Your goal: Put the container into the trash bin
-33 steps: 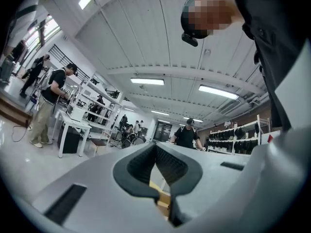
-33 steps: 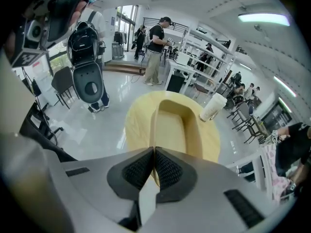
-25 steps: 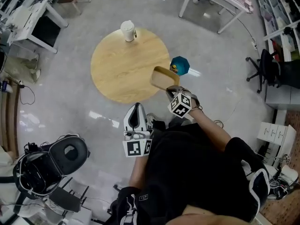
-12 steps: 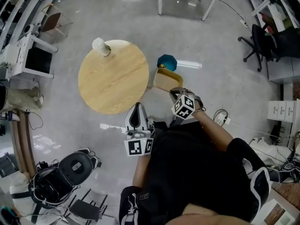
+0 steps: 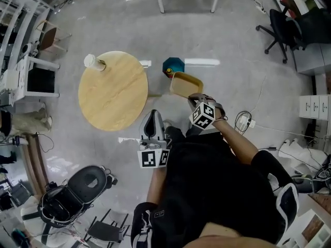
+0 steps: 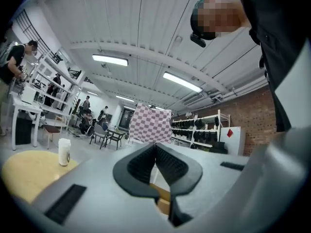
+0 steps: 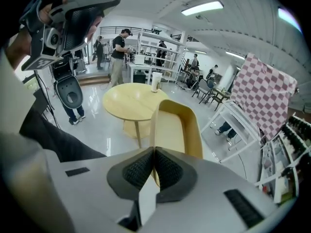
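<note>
Here right claw (image 5: 193, 97) tilts down, gripping container (image 5: 186, 84).

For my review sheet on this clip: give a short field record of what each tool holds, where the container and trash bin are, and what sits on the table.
right tool: shut on the rim of the shallow yellow oblong container, held up off the floor
left tool: shut, nothing between its jaws
target: teal trash bin on the floor beside the round wooden table, just past the container in the head view
table top: one white lidded cup near the edge
status: container not yet in the bin
</note>
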Available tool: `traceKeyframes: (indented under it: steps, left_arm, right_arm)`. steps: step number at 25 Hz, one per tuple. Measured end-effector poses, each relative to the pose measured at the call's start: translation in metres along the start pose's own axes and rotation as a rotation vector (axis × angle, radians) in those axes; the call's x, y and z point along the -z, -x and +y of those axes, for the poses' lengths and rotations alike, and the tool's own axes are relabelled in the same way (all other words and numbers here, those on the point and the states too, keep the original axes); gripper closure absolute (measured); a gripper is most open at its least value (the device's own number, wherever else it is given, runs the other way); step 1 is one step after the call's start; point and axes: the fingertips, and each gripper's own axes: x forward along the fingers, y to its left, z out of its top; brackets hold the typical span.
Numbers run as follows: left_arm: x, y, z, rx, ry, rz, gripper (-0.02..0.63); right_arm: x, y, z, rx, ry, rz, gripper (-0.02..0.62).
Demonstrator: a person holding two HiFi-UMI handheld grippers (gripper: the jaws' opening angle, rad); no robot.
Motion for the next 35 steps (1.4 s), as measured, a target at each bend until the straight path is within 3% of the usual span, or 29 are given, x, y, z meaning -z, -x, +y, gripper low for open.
traceKeyframes:
  steps: [5, 10, 18, 23, 31, 35]
  left_arm:
    - [0.008, -0.024, -0.02, 0.038, 0.003, 0.016, 0.596]
    - [0.018, -0.065, -0.011, 0.083, 0.01, 0.027, 0.595]
    - [-0.003, -0.155, 0.044, 0.145, 0.004, 0.022, 0.595]
    - [-0.003, -0.199, 0.077, 0.165, 0.012, 0.061, 0.595]
    - [0.01, -0.241, 0.118, 0.181, 0.032, 0.116, 0.595]
    - [0.014, -0.251, 0.135, 0.172, 0.048, 0.132, 0.595]
  right_arm:
    - [0.025, 0.003, -0.013, 0.002, -0.048, 0.018, 0.565]
    - [0.03, -0.015, -0.038, 0.018, -0.087, 0.037, 0.565]
    - [0.004, -0.081, -0.086, 0.002, -0.142, 0.106, 0.564]
    - [-0.015, -0.125, -0.113, -0.023, -0.211, 0.138, 0.563]
    - [-0.039, -0.194, -0.15, -0.062, -0.305, 0.166, 0.563]
    - [-0.051, -0.222, -0.169, -0.038, -0.341, 0.164, 0.56]
